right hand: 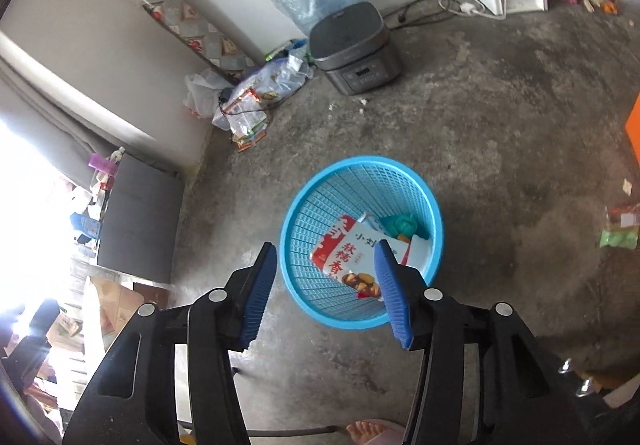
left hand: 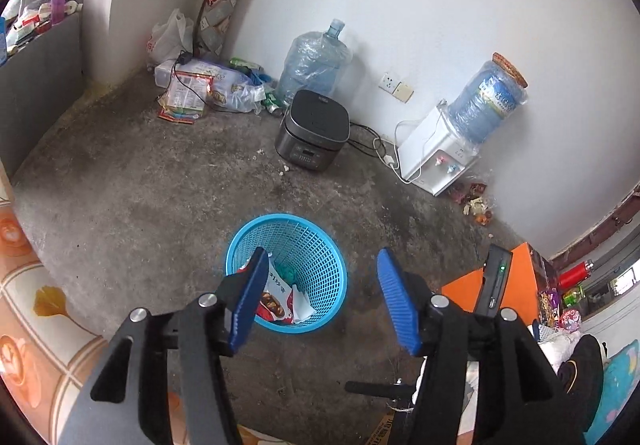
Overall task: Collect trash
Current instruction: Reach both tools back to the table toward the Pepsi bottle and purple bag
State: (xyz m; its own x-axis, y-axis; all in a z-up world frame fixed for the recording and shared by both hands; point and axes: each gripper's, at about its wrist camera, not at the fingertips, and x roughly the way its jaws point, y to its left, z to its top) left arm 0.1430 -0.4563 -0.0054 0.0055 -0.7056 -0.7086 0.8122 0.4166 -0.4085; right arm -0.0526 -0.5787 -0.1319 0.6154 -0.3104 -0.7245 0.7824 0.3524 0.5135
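- A stained grey concrete floor point(left hand: 160, 205) meets white walls; the round blue plastic mesh basket point(left hand: 320, 245) stands mid-floor, a red-and-white snack wrapper point(right hand: 352, 253) lying inside.
- The left gripper point(left hand: 322, 293) and right gripper point(right hand: 326, 285) hang over it, fingers apart, nothing between them.
- Judged next: sweep low toward remaining litter.
- Only the right view shows a green packet point(right hand: 618, 237) at far right; only the left shows the inverted blue water bottle point(left hand: 486, 101).

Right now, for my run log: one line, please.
left gripper: open, empty | right gripper: open, empty | blue basket: holds snack wrapper
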